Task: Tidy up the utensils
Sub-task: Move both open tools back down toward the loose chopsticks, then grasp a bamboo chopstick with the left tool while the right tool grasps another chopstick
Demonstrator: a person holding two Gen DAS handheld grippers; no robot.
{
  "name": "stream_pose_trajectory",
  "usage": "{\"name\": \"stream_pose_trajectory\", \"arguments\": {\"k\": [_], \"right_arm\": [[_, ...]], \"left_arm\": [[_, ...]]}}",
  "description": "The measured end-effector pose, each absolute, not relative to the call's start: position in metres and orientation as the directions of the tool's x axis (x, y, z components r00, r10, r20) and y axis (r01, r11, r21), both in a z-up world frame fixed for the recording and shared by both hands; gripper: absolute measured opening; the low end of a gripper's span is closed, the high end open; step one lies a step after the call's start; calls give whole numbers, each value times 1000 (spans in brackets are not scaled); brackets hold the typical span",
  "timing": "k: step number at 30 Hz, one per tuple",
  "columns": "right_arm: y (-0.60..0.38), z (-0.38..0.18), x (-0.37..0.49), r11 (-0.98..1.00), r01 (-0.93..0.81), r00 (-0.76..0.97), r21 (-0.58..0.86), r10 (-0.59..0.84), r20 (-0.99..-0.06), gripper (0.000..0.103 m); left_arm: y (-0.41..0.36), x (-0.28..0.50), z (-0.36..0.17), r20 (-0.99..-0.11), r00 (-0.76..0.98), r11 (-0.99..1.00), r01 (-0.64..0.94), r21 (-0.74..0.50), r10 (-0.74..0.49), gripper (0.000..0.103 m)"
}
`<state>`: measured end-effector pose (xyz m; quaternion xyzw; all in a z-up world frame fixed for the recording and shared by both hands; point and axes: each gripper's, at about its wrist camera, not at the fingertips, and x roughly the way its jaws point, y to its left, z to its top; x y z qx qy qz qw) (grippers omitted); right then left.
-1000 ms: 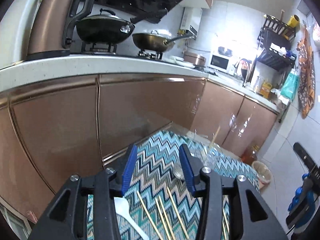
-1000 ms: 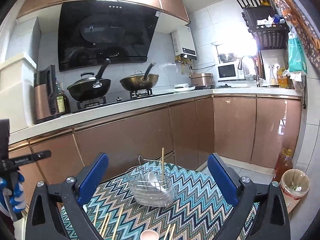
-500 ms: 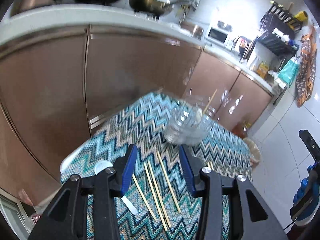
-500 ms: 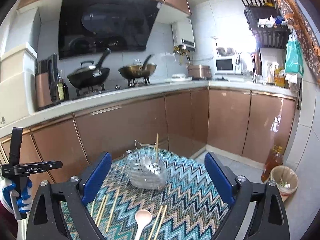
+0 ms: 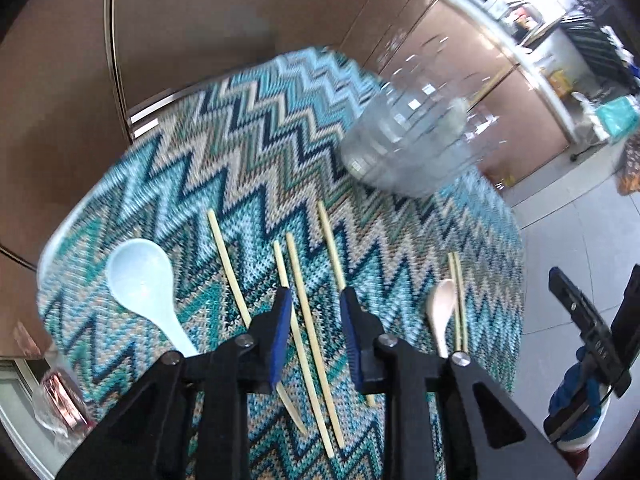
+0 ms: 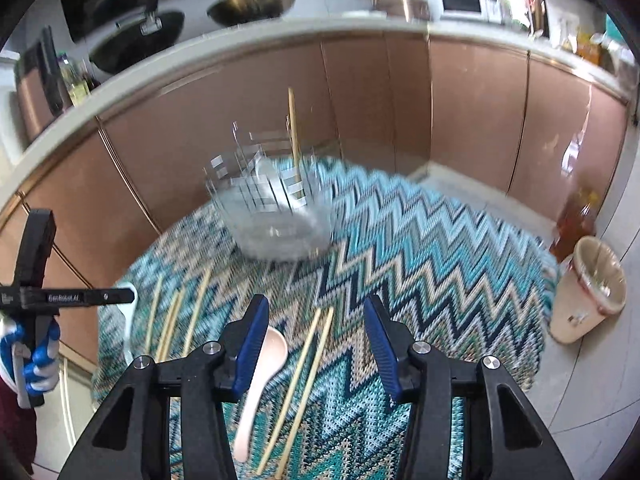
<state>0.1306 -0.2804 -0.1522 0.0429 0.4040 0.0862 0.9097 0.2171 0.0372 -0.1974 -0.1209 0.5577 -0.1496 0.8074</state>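
Observation:
A round table (image 5: 80, 216) with a zigzag cloth holds loose utensils. A wire utensil basket (image 5: 412, 140) stands at the far side, with one chopstick (image 6: 295, 140) and a spoon in it; it also shows in the right wrist view (image 6: 272, 208). My left gripper (image 5: 314, 300) is open and empty, low over several chopsticks (image 5: 308, 320). A pale blue spoon (image 5: 144, 284) lies to its left, a pink spoon (image 5: 440, 312) to its right. My right gripper (image 6: 316, 312) is open and empty above two chopsticks (image 6: 308, 368) and the pink spoon (image 6: 260, 380).
Copper kitchen cabinets (image 6: 360, 100) stand right behind the table. A bin (image 6: 588, 288) and an oil bottle (image 6: 572, 220) stand on the floor at the right. A wrapped packet (image 5: 60, 400) lies off the table's left edge.
Both grippers have tilted down and come lower toward the table. The right gripper has narrowed its opening. The utensils look larger and nearer in both views.

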Motion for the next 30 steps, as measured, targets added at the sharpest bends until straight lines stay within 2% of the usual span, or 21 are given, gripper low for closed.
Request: {"name": "stream_pose_trajectory", "arguments": {"k": [11, 19, 22, 27, 30], "right_arm": [[-291, -191, 160, 983, -116, 568, 144, 185, -802, 47], [-293, -209, 177, 983, -122, 490, 136, 179, -853, 44], [-292, -217, 184, 980, -131, 442, 148, 191, -877, 38], [-291, -232, 201, 972, -132, 347, 195, 230, -909, 17], [-289, -238, 213, 969, -126, 304, 211, 240, -922, 14]], "left_arm": [[28, 254, -237, -918, 245, 949, 37, -312, -312, 12], [28, 266, -253, -936, 203, 956, 6, -292, -287, 9], [27, 269, -256, -941, 189, 958, 2, -286, -281, 8], [19, 272, -258, -946, 179, 961, 0, -276, -272, 8], [16, 272, -259, -945, 181, 962, 10, -274, -271, 8]]}}
